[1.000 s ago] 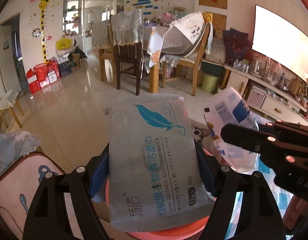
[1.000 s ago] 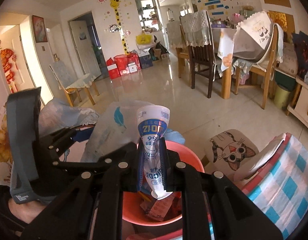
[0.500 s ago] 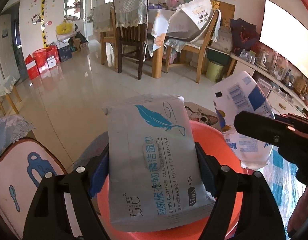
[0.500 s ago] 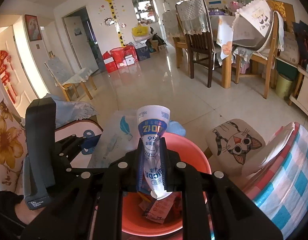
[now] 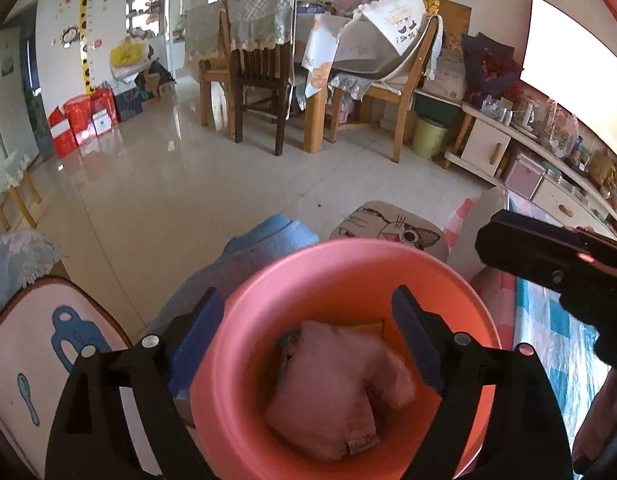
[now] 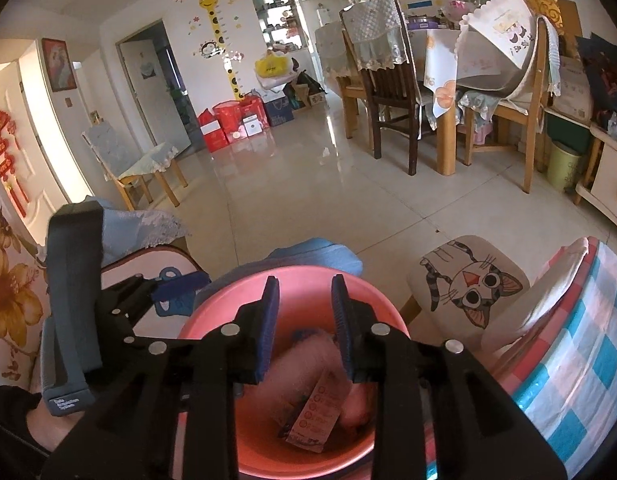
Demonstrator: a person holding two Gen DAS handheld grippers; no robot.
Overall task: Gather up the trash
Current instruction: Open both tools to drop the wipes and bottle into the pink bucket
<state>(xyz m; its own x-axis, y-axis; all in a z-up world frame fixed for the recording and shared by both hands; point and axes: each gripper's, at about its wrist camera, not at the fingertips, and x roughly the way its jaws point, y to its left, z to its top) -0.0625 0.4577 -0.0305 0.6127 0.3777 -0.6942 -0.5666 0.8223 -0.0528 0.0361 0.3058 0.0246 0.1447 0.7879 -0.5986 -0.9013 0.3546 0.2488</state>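
Directly above the pink bin, left gripper and right gripper are opening, both empty; wrappers lie inside; next, probably, seek more litter.

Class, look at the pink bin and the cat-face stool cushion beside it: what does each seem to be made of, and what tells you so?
Pink bin: probably moulded plastic, smooth with a slight sheen; its rim is thin and even.
Cat-face stool cushion: looks like printed fabric over padding, matt, with soft rounded edges.

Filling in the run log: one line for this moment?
left gripper: opening, empty | right gripper: opening, empty | pink bin: wipes pack inside
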